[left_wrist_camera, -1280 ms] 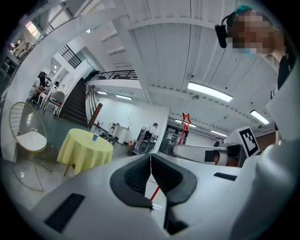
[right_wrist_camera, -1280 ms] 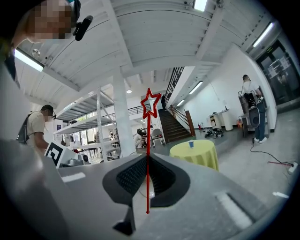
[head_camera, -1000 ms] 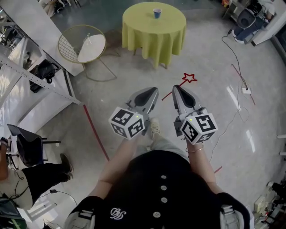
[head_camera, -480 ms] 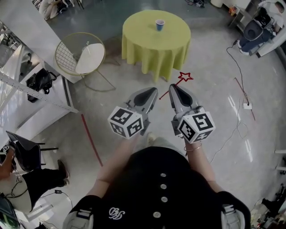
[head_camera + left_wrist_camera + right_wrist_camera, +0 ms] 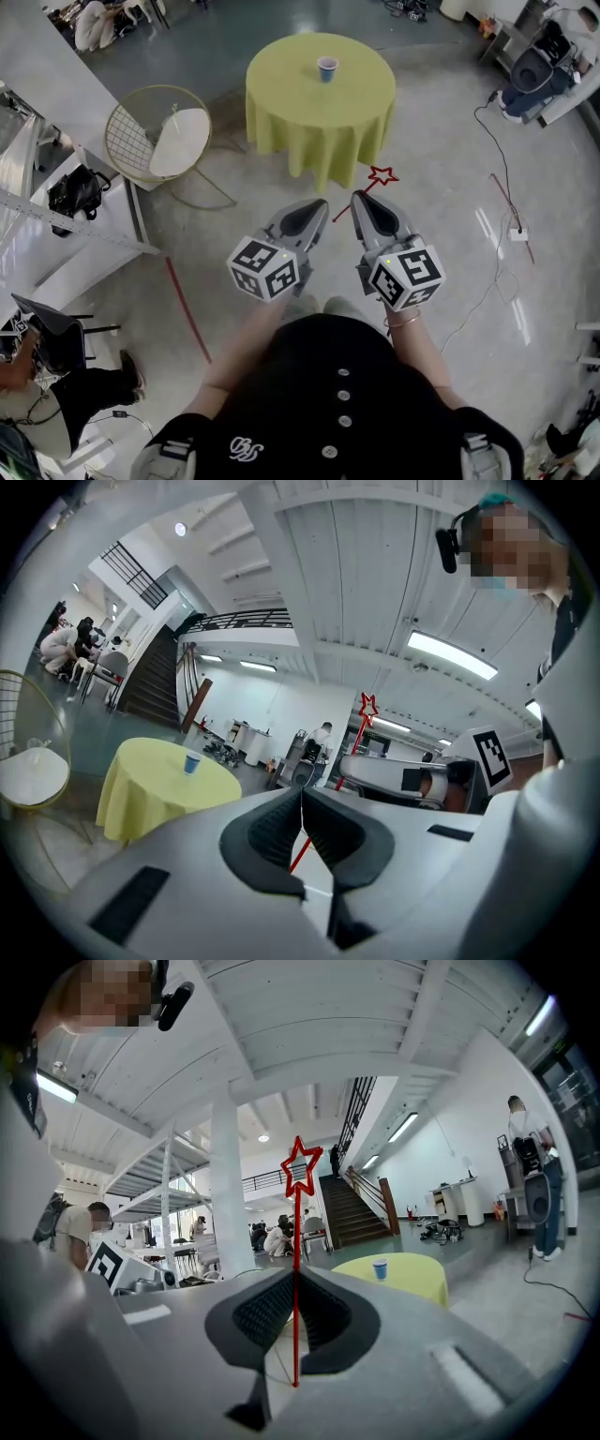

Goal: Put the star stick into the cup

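Closest to the person, the right gripper (image 5: pixel 361 200) has its jaws pinched together on the star stick (image 5: pixel 297 1232). The grip sits low on the thin red shaft, so a short tail pokes out below the pads and most of the length stands up past them to the open outline star at the top. Just beside it, the left gripper (image 5: pixel 317 206) has its pads meeting at the tips with nothing between them. The stick looks very light, thin and probably a little springy, so a hold this low is likely to let the star end wobble. The smooth, narrow shaft could also swivel or slip between the ribbed pads if it is knocked. A firm, steady pinch on the shaft suits it better than any hold on the star, which looks flimsy. Further off, across bare grey floor, stands a round table (image 5: pixel 361 98) under a yellow-green cloth, well apart from both grippers. The small blue paper cup (image 5: pixel 326 67) sits upright near the table's middle. It looks light enough to tip if the stick lands against its rim.
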A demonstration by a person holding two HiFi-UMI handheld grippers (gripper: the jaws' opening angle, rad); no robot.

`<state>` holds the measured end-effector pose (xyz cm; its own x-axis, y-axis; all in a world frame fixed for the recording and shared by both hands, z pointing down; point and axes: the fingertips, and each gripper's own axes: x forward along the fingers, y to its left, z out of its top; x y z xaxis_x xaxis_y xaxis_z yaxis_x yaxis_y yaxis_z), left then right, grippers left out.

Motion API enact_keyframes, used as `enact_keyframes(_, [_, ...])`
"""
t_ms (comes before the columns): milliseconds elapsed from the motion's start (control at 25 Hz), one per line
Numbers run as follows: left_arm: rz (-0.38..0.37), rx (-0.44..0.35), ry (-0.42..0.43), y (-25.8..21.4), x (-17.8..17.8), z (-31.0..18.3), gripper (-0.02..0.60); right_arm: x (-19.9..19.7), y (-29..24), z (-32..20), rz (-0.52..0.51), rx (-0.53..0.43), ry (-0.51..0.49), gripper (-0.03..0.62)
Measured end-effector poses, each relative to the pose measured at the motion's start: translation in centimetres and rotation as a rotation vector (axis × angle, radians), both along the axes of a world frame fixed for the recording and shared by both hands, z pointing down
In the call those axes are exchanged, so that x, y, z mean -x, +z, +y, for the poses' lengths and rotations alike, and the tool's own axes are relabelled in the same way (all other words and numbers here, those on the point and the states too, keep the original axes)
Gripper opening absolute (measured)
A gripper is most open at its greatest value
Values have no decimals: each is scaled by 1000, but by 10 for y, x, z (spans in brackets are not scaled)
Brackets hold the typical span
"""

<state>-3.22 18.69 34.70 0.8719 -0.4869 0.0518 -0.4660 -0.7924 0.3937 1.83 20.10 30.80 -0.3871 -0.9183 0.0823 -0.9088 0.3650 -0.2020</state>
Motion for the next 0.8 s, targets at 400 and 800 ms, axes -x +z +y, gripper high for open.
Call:
enact_keyframes(400, [-10, 21, 22, 11, -14, -48, 15, -10, 12, -40, -7, 13, 44, 6])
enact_keyframes(800, [-21, -12, 50, 2, -28, -141, 15, -24, 10, -130, -11, -2, 78, 6])
